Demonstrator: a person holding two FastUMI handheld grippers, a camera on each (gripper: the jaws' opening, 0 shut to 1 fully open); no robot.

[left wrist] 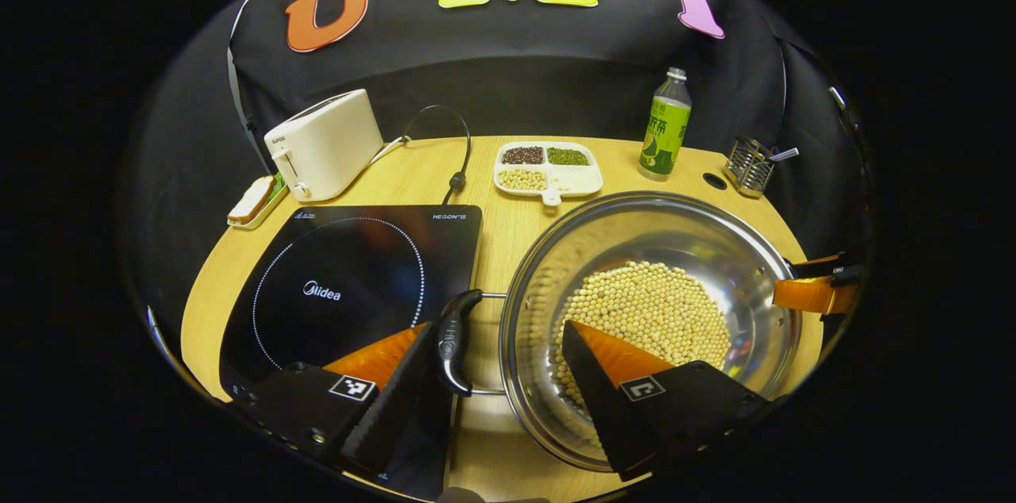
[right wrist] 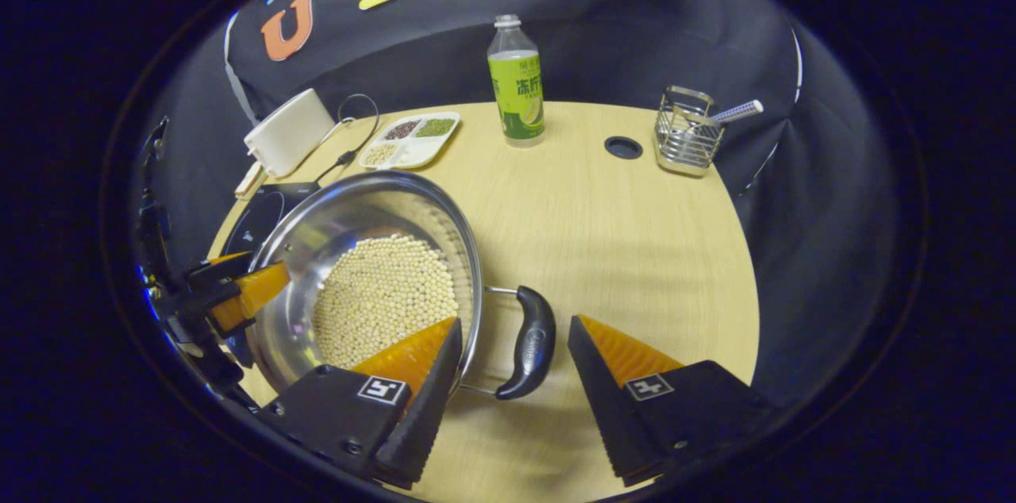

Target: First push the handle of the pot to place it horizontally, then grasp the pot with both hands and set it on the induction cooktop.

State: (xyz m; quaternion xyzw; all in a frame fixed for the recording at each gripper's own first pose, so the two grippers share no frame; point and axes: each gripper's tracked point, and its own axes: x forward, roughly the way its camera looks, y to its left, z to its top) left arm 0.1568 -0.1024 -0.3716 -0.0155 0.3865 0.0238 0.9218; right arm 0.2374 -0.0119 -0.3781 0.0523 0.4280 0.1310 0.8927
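Observation:
A steel pot (left wrist: pixel 635 225) holding soybeans (left wrist: pixel 651 305) stands on the wooden table, just right of the black induction cooktop (left wrist: pixel 349 289). Its black left handle (left wrist: pixel 455 340) lies between the fingers of my left gripper (left wrist: pixel 498 328), which is open; one finger hangs over the cooktop's edge, the other over the beans. In the right gripper view the pot (right wrist: pixel 357 209) is at the left and its black right handle (right wrist: pixel 532 340) sits inside my open right gripper (right wrist: pixel 514 322). Each gripper also appears across the pot in the other's view: the right gripper (left wrist: pixel 817 289) and the left gripper (right wrist: pixel 230 297).
At the back stand a white toaster (left wrist: pixel 325 142) with its cable, a small plate of bread (left wrist: pixel 252 201), a divided dish of beans (left wrist: pixel 548 168), a green bottle (left wrist: pixel 665 130) and a wire holder (left wrist: pixel 748 167). Bare tabletop (right wrist: pixel 619 233) stretches right of the pot.

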